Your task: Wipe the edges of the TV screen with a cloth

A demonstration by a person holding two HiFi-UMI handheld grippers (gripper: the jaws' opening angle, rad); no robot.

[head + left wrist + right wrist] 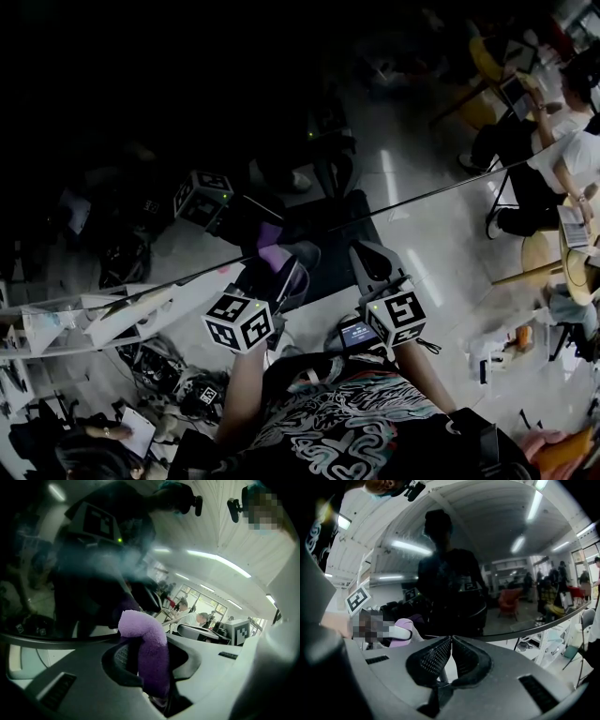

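The TV screen (187,103) is a dark, glossy pane that fills the upper left of the head view. Its lower edge (450,190) runs diagonally up to the right. A purple cloth (273,254) is pressed against that edge, and my left gripper (281,269) is shut on it. In the left gripper view the cloth (149,645) bulges out between the jaws. My right gripper (368,256) sits just right of the cloth at the same edge, shut with nothing in it. Its jaws (450,642) meet below the screen (454,569), with the cloth (400,635) to their left.
The screen mirrors my grippers and a marker cube (202,194). People sit at round tables (561,159) on the right. A white shelf with cables and clutter (112,319) stands lower left, near a person with a tablet (98,448).
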